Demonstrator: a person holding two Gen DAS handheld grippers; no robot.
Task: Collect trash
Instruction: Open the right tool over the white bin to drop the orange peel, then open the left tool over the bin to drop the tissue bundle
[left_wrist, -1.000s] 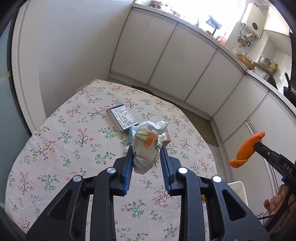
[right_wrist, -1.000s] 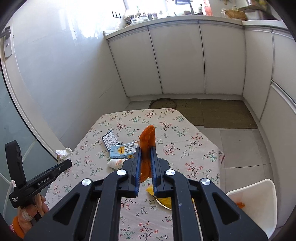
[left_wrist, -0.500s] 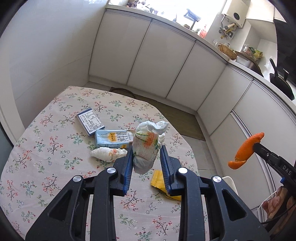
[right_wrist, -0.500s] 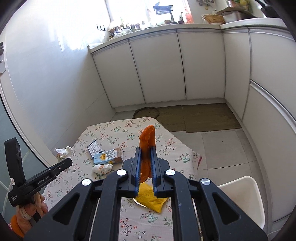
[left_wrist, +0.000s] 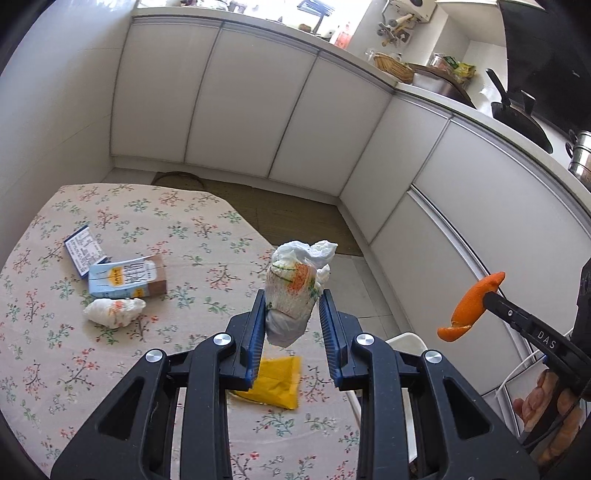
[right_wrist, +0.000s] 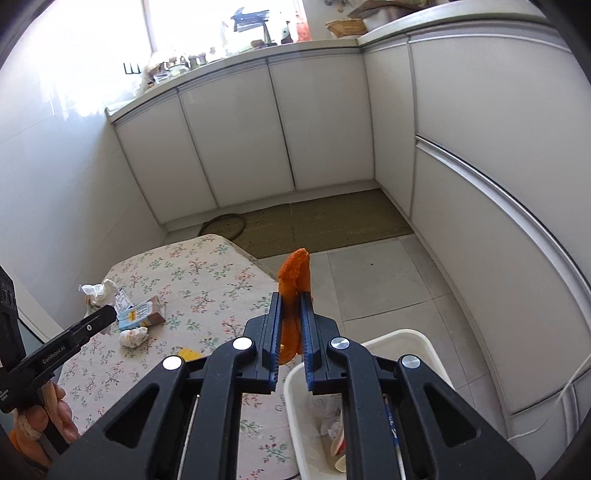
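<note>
My left gripper (left_wrist: 291, 314) is shut on a crumpled white napkin with orange print (left_wrist: 293, 288), held above the table's right part. My right gripper (right_wrist: 291, 314) is shut on an orange peel (right_wrist: 293, 280), held above the near end of a white bin (right_wrist: 413, 343) beside the table. The peel also shows in the left wrist view (left_wrist: 472, 302). On the floral tablecloth (left_wrist: 147, 229) lie a second crumpled napkin (left_wrist: 114, 312), a light blue carton (left_wrist: 125, 277), a dark blue packet (left_wrist: 83, 249) and a yellow wrapper (left_wrist: 277, 380).
The bin holds some trash (right_wrist: 332, 432). White cabinets (right_wrist: 314, 122) run along the back and right walls. A green mat (right_wrist: 325, 221) lies on the tiled floor past the table.
Both grippers have swung to the right with their loads. The right gripper now hangs over the white bin, which has come into view below it.
</note>
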